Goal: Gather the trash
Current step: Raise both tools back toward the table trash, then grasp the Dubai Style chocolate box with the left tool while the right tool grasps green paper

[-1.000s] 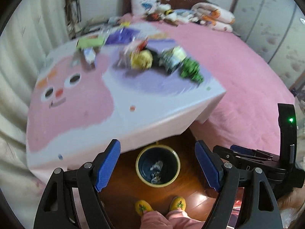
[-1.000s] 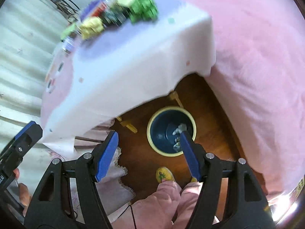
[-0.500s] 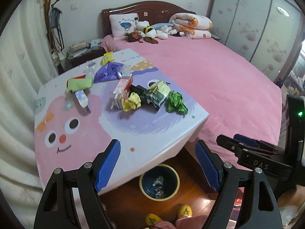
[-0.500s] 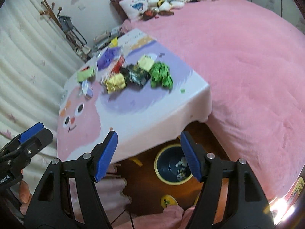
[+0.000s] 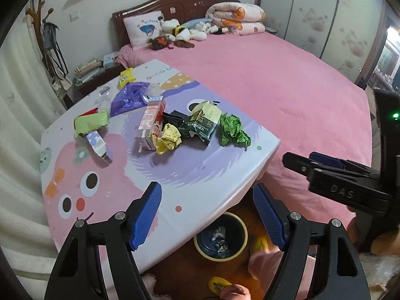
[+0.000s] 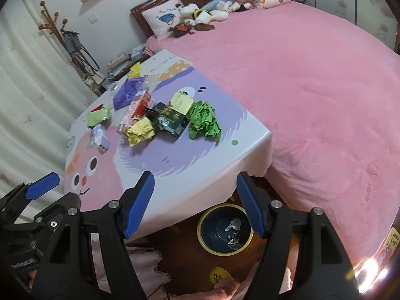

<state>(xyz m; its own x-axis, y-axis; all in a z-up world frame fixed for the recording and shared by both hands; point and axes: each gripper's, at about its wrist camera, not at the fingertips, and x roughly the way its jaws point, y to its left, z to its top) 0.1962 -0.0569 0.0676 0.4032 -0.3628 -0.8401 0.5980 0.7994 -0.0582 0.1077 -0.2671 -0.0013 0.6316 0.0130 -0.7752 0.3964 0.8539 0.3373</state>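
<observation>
Trash lies in a heap on the cartoon-print table (image 5: 175,175): a crumpled green paper (image 5: 233,130) (image 6: 203,122), a crumpled yellow wrapper (image 5: 170,138), a dark green box (image 5: 200,125), a red-and-white carton (image 5: 151,122), a purple bag (image 5: 130,97) and a light green packet (image 5: 91,122). On the floor by the table's near corner stands a dark bin (image 5: 240,247) (image 6: 200,227) with scraps inside. My left gripper (image 5: 206,190) hangs above the table's near edge, its jaws closing on nothing. My right gripper (image 6: 194,177) is open and empty, up over the corner and the bin.
A pink bed (image 5: 287,87) fills the right side, with pillows and soft toys at its head. White curtains hang at the left, near a coat stand (image 6: 53,28). The person's yellow slippers (image 5: 220,283) stand on the wooden floor beside the bin.
Both grippers have risen from low over the bin to above the table. The tabletop and its trash now fill both views and the bin sits lower in frame.
</observation>
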